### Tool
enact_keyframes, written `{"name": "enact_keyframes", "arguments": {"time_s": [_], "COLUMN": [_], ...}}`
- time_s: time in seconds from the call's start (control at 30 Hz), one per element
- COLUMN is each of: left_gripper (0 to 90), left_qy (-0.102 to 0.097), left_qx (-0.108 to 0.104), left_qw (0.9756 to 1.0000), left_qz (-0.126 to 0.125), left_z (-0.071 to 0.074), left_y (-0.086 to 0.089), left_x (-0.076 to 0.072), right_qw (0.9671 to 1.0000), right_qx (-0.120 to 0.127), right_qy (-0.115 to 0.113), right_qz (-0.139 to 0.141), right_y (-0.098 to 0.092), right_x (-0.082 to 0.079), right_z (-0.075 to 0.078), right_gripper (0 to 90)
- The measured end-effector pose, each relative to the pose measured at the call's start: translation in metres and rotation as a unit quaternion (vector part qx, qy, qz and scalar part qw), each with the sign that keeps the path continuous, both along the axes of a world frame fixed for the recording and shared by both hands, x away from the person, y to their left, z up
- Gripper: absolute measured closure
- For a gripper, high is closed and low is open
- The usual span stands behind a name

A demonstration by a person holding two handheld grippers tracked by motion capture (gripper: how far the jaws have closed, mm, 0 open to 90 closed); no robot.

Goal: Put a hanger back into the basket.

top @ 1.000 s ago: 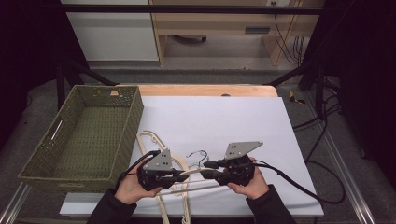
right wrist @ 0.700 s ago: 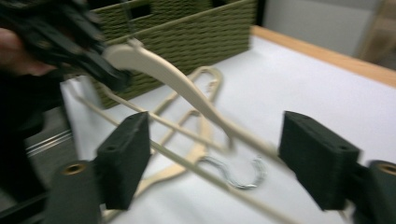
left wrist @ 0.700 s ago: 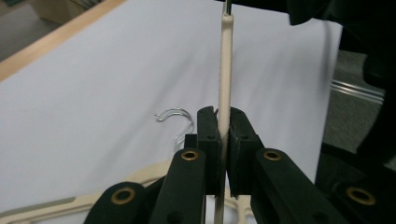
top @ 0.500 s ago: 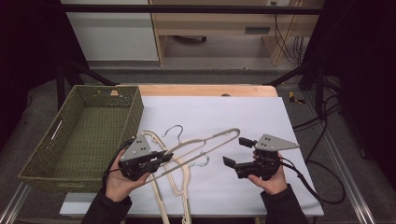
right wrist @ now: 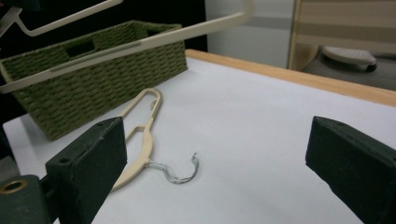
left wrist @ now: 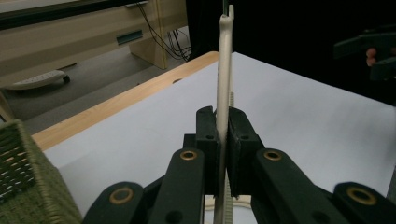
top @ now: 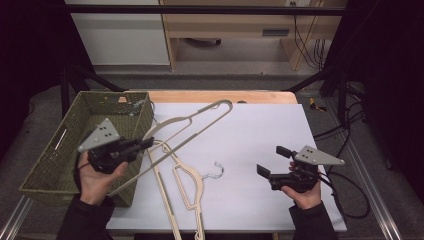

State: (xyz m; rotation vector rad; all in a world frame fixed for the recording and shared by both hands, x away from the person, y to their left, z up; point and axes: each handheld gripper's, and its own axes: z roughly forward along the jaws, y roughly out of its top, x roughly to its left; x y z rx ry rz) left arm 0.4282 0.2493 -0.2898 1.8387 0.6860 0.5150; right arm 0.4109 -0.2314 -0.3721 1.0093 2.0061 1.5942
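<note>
Over the table, left gripper (top: pixel 145 144) clamps a raised hanger (top: pixel 192 122) beside the basket (top: pixel 60 145); right gripper (top: pixel 272 162), jaws just opened wide, holds nothing; second hanger (top: pixel 187 182) remains.

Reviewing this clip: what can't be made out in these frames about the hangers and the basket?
- Held hanger: its hook, high view, hidden behind the left tool and the basket.
- Hanger on the table: its lower end, high view, cut off by the bottom edge.
- Basket contents: right tool view, hidden by the near wall.
</note>
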Motion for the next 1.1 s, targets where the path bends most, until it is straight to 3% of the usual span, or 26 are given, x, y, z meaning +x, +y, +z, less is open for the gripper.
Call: {"name": "enact_keyframes", "arguments": {"time_s": [0.03,0.27,0.37,0.53,0.57,0.87,1.1], "left_gripper": [84.4,84.8,84.8,84.6,84.5,84.4,84.3], "left_qy": [0.008,0.001,-0.006,-0.021,-0.017,-0.009,0.0], "left_qx": [-0.005,0.014,0.023,0.039,0.042,0.038,0.054], "left_qw": [0.9999,0.9982,0.9968,0.9941,0.9935,0.9895,0.9856], "left_qz": [0.007,0.058,0.076,0.099,0.104,0.139,0.16], "left_z": [0.004,0.019,0.025,0.03,0.03,0.017,0.002], "left_y": [0.007,0.038,0.053,0.072,0.077,0.117,0.141], "left_x": [0.003,0.011,0.016,0.024,0.026,0.042,0.052], "right_qw": [1.0,0.9993,0.9992,0.9992,0.9992,0.999,0.999], "right_qx": [0.002,0.004,-0.009,-0.008,-0.008,-0.013,-0.018], "right_qy": [-0.002,-0.008,-0.011,-0.008,-0.009,-0.009,-0.007], "right_qz": [-0.004,-0.037,-0.039,-0.039,-0.039,-0.041,-0.04], "right_y": [-0.004,-0.021,-0.021,-0.02,-0.02,-0.019,-0.018], "right_x": [-0.001,-0.005,-0.005,-0.004,-0.005,-0.003,-0.002], "right_z": [0.0,-0.003,-0.003,-0.003,-0.003,-0.005,-0.006], "right_gripper": [4.9,4.0,3.7,3.4,3.4,3.2,3.1]}}
